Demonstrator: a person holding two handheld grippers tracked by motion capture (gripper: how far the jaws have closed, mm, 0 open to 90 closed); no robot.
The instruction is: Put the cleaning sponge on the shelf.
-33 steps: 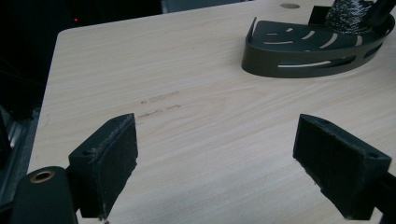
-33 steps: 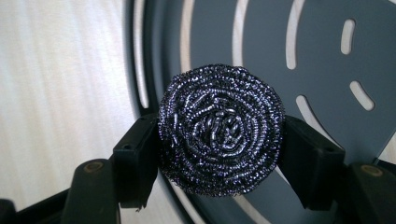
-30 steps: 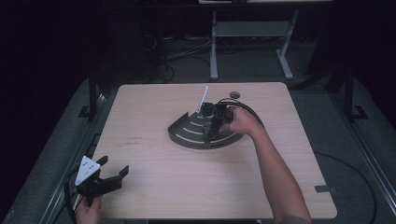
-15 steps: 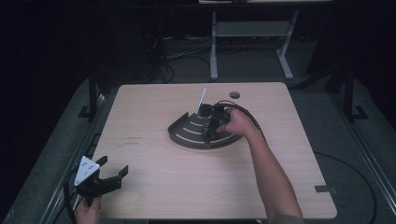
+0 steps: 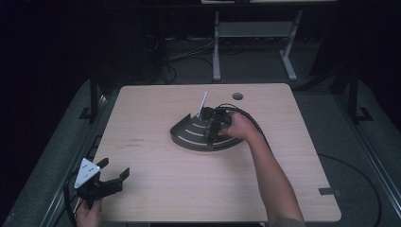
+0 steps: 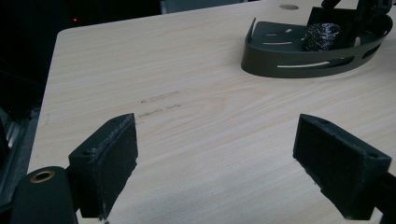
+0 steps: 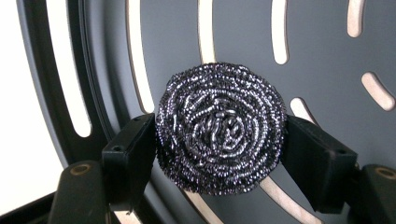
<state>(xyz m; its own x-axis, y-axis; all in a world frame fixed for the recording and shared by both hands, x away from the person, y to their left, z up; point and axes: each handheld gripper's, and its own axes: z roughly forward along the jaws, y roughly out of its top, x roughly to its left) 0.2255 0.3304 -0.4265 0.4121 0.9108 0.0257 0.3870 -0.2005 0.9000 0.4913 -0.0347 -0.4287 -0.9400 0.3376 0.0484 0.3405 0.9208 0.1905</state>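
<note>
— Steel-wool scourer, the round, dark, coiled one: where is it?

— It lies flat on the floor of the dark grey fan-shaped slotted metal tray, squarely between the right gripper's jaws.

— Gripped?

— Hardly. Those jaws have just been opening; the black pads flank its sides, at most touching, and the coil looks round and unsqueezed. I'd judge it is being let go there.

— And the left gripper?

— Spread wide, nothing in it, parked over the pale wooden table well away, likely to stay clear.
</note>
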